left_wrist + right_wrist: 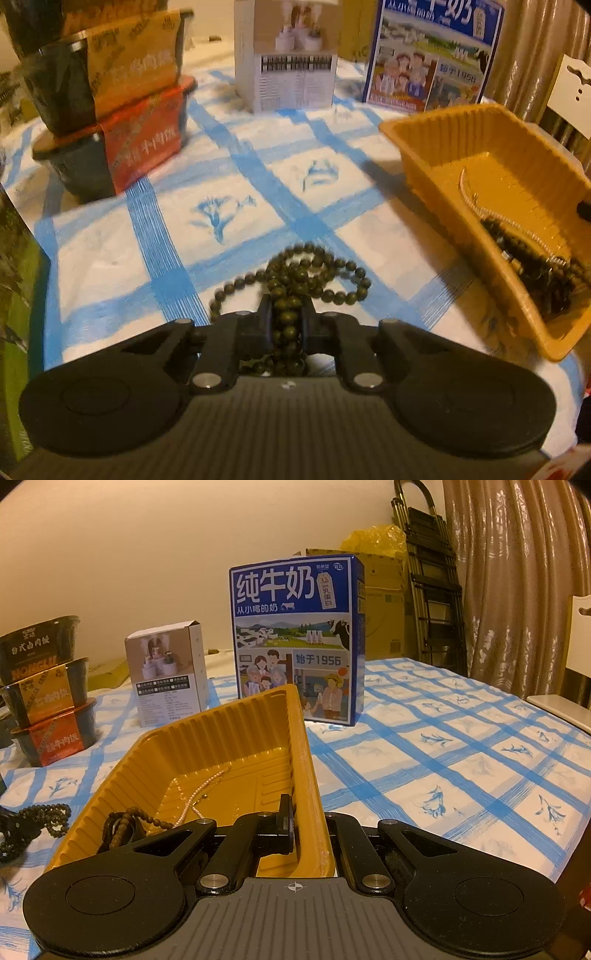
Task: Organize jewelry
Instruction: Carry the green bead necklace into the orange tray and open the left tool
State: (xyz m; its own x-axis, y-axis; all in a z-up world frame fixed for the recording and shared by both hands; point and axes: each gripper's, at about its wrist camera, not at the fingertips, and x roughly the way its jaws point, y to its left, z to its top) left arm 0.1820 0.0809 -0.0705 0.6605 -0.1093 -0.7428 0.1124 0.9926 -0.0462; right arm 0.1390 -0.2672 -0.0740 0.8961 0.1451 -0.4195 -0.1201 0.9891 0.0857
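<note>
Yellow tray [424, 127] cut off at right edge, stacked bowls [110, 96] blurred

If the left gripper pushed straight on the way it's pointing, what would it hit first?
The left gripper is shut on the dark bead necklace lying on the checked tablecloth. Angled downward, it would probably meet the rest of the bead pile and the cloth first, not the yellow tray.

In the left wrist view, the bead necklace [295, 280] lies on the tablecloth [110, 258] at lower centre. The tray [461, 147] sits at right, holding a chain [480, 206] and beads [535, 266]. Stacked bowls [110, 110] stand upper left, two boxes [291, 55] at top.
</note>
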